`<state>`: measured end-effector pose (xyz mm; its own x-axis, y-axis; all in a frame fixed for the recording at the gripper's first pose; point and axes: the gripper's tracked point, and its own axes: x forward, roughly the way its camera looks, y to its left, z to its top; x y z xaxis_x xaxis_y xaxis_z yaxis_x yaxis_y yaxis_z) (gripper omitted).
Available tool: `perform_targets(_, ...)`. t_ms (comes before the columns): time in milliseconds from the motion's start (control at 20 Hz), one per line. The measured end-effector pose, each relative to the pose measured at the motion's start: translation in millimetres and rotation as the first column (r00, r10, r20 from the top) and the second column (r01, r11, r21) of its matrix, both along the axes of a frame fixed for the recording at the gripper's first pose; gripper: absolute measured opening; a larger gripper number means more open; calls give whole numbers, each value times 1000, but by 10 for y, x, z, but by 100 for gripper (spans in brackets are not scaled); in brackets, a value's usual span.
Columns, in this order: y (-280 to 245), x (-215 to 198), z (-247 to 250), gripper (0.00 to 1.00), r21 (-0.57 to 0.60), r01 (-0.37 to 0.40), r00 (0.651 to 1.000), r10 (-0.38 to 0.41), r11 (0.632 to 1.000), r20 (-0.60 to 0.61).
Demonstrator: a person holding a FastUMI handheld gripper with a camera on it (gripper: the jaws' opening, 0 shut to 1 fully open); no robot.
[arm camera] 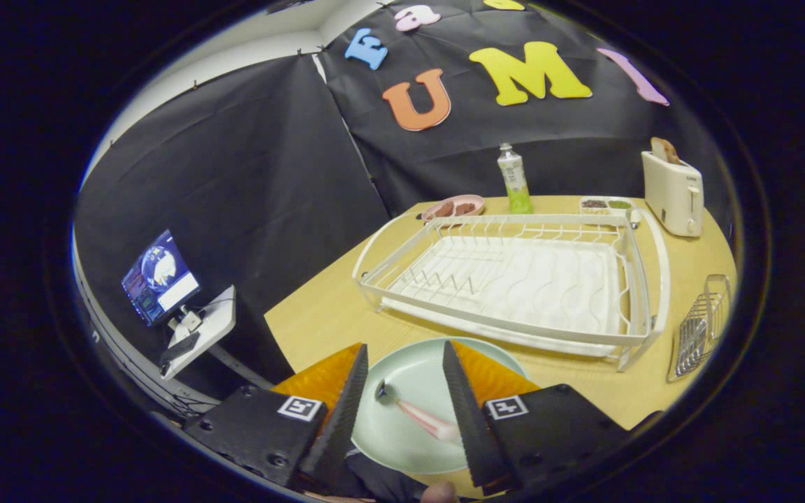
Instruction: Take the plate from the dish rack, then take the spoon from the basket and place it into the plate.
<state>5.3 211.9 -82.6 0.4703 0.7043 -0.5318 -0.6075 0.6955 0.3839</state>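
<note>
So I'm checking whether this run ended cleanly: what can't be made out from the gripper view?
- Spoon: handle end hidden behind a finger of the open hand-held gripper.
- Plate: near rim covered by both fingers and a dark sleeve.
- Basket: cut off by the edge, contents unclear.
- Small tray beyond the rack: food too small to identify.
- Monitor: blurred.
</note>
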Motion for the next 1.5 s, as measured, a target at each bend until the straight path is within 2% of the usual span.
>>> perform_targets(100, -60, 57, 67, 85, -1, 38, 999, -38, 999, 27)
perform_targets(250, -169, 123, 173, 94, -7, 105, 991, -104, 994, 85)
perform_targets(400, -337, 174, 346, 94, 4, 199, 964, -197, 980, 180)
perform_targets(500, -509, 195, 485, 95, 22, 281, 925, -277, 959, 261)
perform_targets(600, -671, 140, 671, 97, 70, 371, 870, -373, 926, 323)
perform_targets(750, -995, -2, 867, 100, 102, 527, 753, -519, 844, 404)
perform_targets(800, -1035, -82, 888, 100, 106, 560, 723, -547, 822, 423)
perform_targets(950, -1116, -262, 883, 100, 116, 629, 659, -606, 769, 444)
perform_targets(1100, -1181, -405, 880, 100, 129, 676, 584, -634, 726, 507)
perform_targets(1200, -1178, -492, 869, 100, 134, 691, 552, -637, 711, 538)
perform_targets(1350, -1030, -609, 810, 100, 157, 685, 553, -648, 712, 524)
perform_targets(1500, -971, -621, 925, 100, 188, 693, 500, -651, 696, 571)
